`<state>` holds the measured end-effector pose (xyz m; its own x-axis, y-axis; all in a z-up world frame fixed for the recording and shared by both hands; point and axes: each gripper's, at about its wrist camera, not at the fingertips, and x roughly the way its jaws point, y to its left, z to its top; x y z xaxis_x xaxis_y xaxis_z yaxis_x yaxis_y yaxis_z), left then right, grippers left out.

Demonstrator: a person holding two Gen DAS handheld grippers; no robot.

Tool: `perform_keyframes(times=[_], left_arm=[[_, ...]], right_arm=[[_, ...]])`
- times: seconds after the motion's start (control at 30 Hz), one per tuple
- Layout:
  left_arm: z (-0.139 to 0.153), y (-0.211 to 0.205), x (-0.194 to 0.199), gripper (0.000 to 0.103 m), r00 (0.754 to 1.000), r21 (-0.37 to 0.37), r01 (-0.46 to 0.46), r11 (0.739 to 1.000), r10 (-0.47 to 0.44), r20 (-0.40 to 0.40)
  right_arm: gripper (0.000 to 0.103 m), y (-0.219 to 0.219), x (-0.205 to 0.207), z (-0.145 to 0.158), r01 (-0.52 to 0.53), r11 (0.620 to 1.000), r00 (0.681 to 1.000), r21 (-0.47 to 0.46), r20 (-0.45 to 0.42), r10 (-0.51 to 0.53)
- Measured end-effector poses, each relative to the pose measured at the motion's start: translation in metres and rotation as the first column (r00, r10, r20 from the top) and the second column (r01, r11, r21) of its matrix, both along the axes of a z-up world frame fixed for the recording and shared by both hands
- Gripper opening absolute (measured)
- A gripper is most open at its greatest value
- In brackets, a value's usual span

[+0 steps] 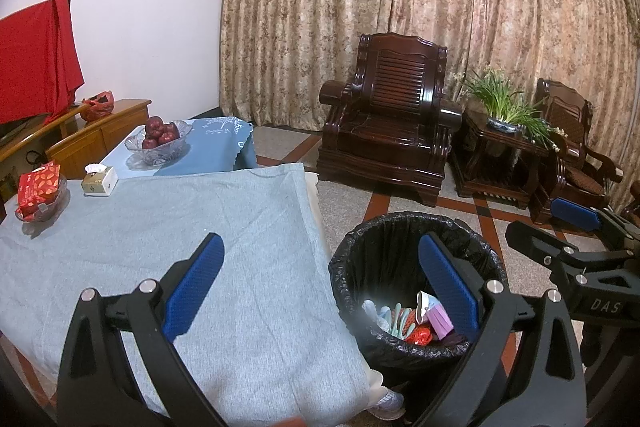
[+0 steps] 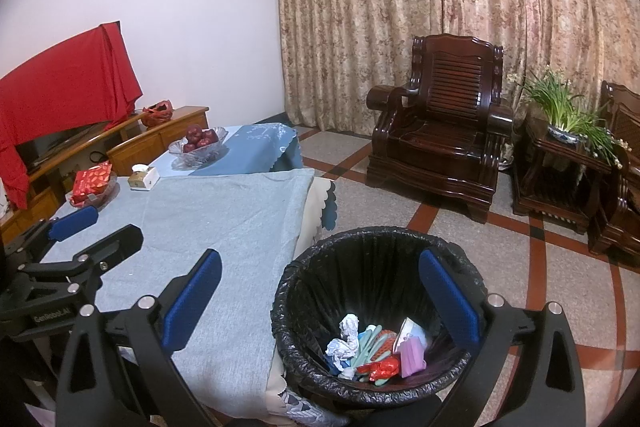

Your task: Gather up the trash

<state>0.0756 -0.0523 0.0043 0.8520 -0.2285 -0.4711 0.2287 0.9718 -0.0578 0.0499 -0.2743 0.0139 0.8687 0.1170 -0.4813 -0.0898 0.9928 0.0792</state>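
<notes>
Both tongs gape wide and hold nothing. The left tongs [image 1: 320, 283] hang over the tabletop [image 1: 168, 239] edge, with one blue pad above the grey cloth and the other above the bin [image 1: 360, 267]. The right tongs [image 2: 320, 291] hover nearer the bin's mouth, and they show again in the left view as a black frame beyond the bin.

The bin stands upright on the floor, close against the tabletop's corner, its mouth facing up. That placing probably lets scraps drop straight in. The trash [image 2: 372, 351] lies at the bin's bottom: crumpled white paper, pale green strips, a red wrapper and a pink packet, heaped with no common direction.

Across the tabletop from the bin, the tissue box [image 1: 99, 179] and red packet [image 1: 39, 190] look like kept goods, so collection seems about finished.
</notes>
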Motion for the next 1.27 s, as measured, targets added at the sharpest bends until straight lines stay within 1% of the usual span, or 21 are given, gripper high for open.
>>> perform_keyframes(times=[0.47, 1.27], left_arm=[[0.002, -0.002, -0.001, 0.095, 1.0, 0.002, 0.001, 1.0, -0.001, 0.001], [-0.005, 0.001, -0.009, 0.095, 1.0, 0.003, 0.0, 1.0, 0.0, -0.003]], right_arm=[[0.097, 0.0, 0.0, 0.0, 0.001, 1.0, 1.0, -0.001, -0.002, -0.001], [0.097, -0.001, 0.0, -0.001, 0.001, 1.0, 1.0, 0.001, -0.006, -0.001]])
